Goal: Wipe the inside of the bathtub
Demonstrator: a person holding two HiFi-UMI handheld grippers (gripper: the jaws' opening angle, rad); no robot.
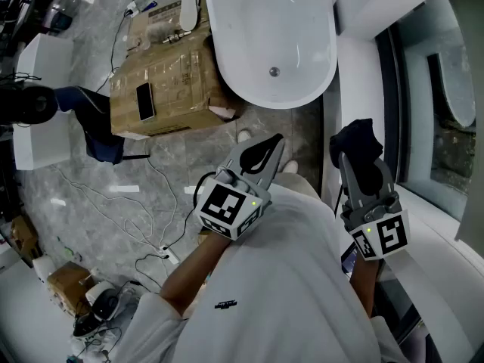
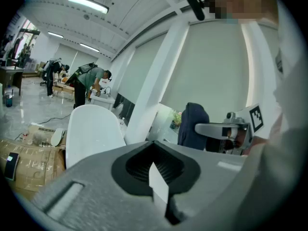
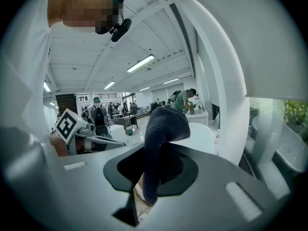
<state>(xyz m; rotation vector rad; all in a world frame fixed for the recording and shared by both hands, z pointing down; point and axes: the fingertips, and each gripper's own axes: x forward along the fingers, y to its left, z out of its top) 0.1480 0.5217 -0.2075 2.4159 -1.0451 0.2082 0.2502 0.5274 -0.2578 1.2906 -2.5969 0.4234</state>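
Since our right tongs [image 1: 349,161] grip the dark cloth [image 1: 363,138] and our left tongs [image 1: 274,144] sit pressed together on nothing, both well short of the white bathtub [image 1: 249,29] ahead of their tips, we judge the whole inside is yet to be wiped.

Cardboard box [image 1: 170,82], phone [image 1: 144,101] lying on it, floor cables [image 1: 125,206]

Head view looks steeply down; both gripper views share the bathtub [image 2: 91,129]
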